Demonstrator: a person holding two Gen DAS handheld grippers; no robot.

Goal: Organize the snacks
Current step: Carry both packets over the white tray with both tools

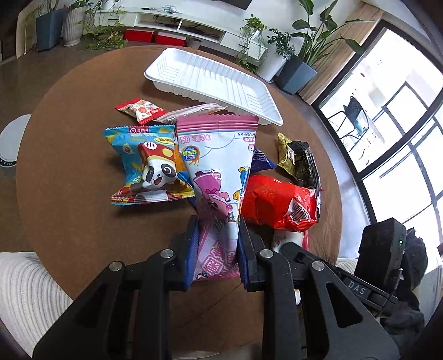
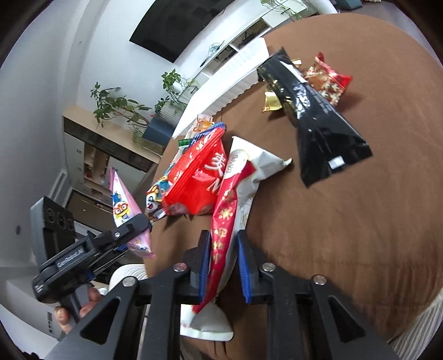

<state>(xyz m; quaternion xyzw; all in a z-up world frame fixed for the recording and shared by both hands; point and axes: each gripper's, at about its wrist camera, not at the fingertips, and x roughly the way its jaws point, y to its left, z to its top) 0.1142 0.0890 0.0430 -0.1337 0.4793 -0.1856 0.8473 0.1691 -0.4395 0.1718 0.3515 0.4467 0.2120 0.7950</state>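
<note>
My left gripper [image 1: 217, 229] is shut on a pink-and-white cartoon snack packet [image 1: 218, 171], which sticks out forward over the pile. Beside it lie a blue panda packet [image 1: 146, 166], a red packet [image 1: 277, 202], a dark green-black packet [image 1: 299, 160] and a small red packet [image 1: 141, 109]. A ribbed white tray [image 1: 210, 80] stands beyond them with nothing in it. My right gripper [image 2: 223, 241] is shut on a long red-and-white packet [image 2: 232, 188]. In the right wrist view the left gripper [image 2: 138, 229] holds the pink packet [image 2: 121, 205] at lower left.
A brown cloth covers the round table [image 2: 346, 235]. A black packet [image 2: 318, 119], a red-gold packet [image 2: 329, 77] and a gold one [image 2: 270, 101] lie farther out. A hand [image 2: 83, 304] grips the left tool. Potted plants [image 1: 293, 69] and a white cabinet [image 1: 177, 22] stand beyond the table.
</note>
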